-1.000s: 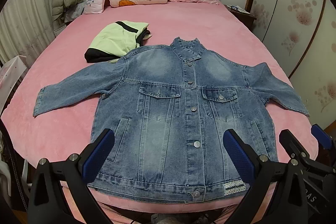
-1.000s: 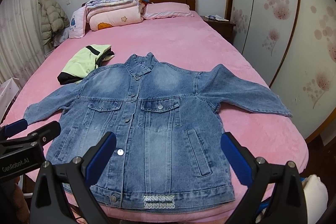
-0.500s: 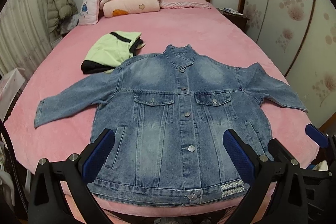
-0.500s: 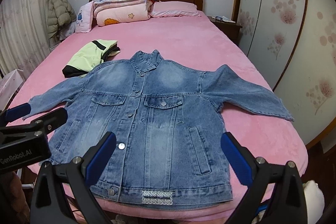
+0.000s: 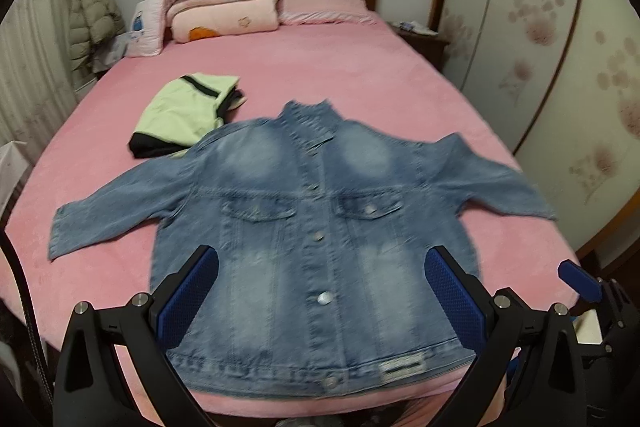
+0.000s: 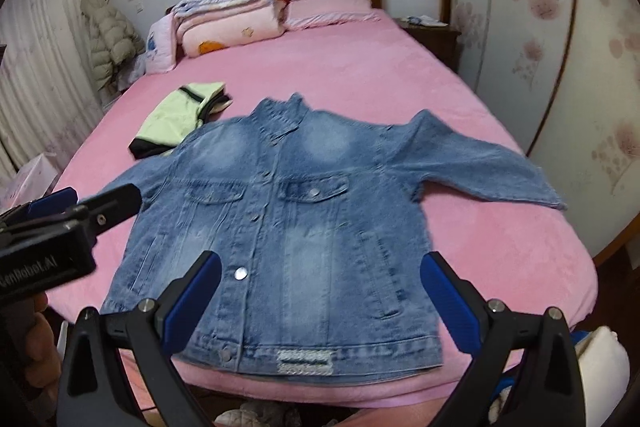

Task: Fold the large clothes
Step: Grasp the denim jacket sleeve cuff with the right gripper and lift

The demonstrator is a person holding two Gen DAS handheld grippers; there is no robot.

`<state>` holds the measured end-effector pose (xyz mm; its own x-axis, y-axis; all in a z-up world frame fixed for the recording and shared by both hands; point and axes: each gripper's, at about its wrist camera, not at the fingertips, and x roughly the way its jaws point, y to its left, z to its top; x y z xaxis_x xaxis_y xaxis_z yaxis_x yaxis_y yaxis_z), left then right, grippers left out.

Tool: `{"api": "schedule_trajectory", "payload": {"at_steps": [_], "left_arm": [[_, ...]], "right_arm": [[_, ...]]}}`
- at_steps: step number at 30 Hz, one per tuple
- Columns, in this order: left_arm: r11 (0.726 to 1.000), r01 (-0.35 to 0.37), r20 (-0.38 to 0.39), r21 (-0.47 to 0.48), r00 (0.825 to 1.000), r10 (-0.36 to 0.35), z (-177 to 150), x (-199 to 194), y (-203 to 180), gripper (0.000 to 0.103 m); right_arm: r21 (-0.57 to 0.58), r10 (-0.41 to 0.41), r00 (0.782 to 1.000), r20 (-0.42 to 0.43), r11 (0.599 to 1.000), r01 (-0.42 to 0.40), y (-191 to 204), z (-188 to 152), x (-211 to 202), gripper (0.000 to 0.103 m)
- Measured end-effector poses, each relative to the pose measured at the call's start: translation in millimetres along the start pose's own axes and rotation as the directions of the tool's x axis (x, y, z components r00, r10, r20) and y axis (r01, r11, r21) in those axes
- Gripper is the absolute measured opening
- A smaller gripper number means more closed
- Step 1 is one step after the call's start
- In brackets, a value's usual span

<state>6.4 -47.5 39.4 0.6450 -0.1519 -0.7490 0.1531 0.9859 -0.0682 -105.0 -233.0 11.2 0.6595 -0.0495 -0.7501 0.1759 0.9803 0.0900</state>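
Observation:
A blue denim jacket [image 5: 312, 239] lies flat and buttoned, front up, on the pink bed [image 5: 332, 75], sleeves spread to both sides, hem at the near edge. It also shows in the right wrist view [image 6: 296, 227]. My left gripper [image 5: 320, 303] is open and empty, held above the jacket's lower half. My right gripper [image 6: 320, 303] is open and empty, also above the hem area. The left gripper's body [image 6: 52, 239] shows at the left of the right wrist view; the right gripper's body [image 5: 588, 291] shows at the right of the left wrist view.
A folded light green and black garment [image 5: 184, 115] lies on the bed left of the jacket's collar. Folded quilts [image 5: 224, 7] and a pillow [image 5: 324, 11] sit at the headboard. A nightstand [image 5: 420, 39] and wardrobe doors [image 5: 560, 47] stand to the right.
Both grippers have pulled back and risen a little, so the jacket sits lower and farther in both views. The jacket has not moved. Both grippers stay open.

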Motion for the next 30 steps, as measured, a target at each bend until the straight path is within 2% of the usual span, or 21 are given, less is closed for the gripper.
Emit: {"api": "schedule_trajectory", "payload": {"at_steps": [5,8,11,16,19,23,25,27,30], "left_arm": [[0.999,0.05,0.061,0.008,0.997,-0.05,23.0,-12.5,-16.1,0.102],[0.998,0.054,0.107,0.023,0.993,-0.057,38.0,-20.8,-27.7,0.102],[0.998,0.054,0.154,0.042,0.986,-0.06,55.4,-27.8,-38.0,0.102],[0.995,0.074,0.246,0.063,0.965,-0.087,93.3,-42.2,-60.3,0.102],[0.993,0.081,0.287,0.087,0.952,-0.103,117.9,-43.5,-81.2,0.102],[0.986,0.07,0.315,0.155,0.942,-0.116,143.4,-31.7,-119.1,0.102],[0.977,0.068,0.298,0.201,0.946,-0.128,156.4,-13.5,-147.3,0.102],[0.969,0.083,0.267,0.231,0.953,-0.145,162.6,4.8,-169.5,0.102],[0.942,0.142,0.201,0.303,0.957,-0.209,168.1,48.7,-214.3,0.102]], "right_arm": [[0.027,-0.054,0.995,0.079,0.998,0.052,-22.1,12.5,-21.4,0.1],[0.04,-0.082,0.987,0.135,0.996,0.078,-35.8,23.6,-35.6,0.1],[0.048,-0.141,0.97,0.198,0.99,0.135,-50.2,34.0,-48.8,0.1],[0.078,-0.246,0.925,0.291,0.969,0.233,-87.7,59.3,-70.2,0.1],[0.098,-0.308,0.898,0.314,0.951,0.292,-117.5,78.4,-78.6,0.1],[0.158,-0.357,0.882,0.306,0.933,0.323,-162.6,97.8,-84.0,0.1],[0.204,-0.368,0.882,0.296,0.926,0.318,-189.6,105.1,-80.6,0.1],[0.26,-0.374,0.89,0.261,0.915,0.308,-218.3,109.4,-70.9,0.1],[0.313,-0.322,0.923,0.212,0.917,0.248,-259.6,112.4,-47.9,0.1]]}}
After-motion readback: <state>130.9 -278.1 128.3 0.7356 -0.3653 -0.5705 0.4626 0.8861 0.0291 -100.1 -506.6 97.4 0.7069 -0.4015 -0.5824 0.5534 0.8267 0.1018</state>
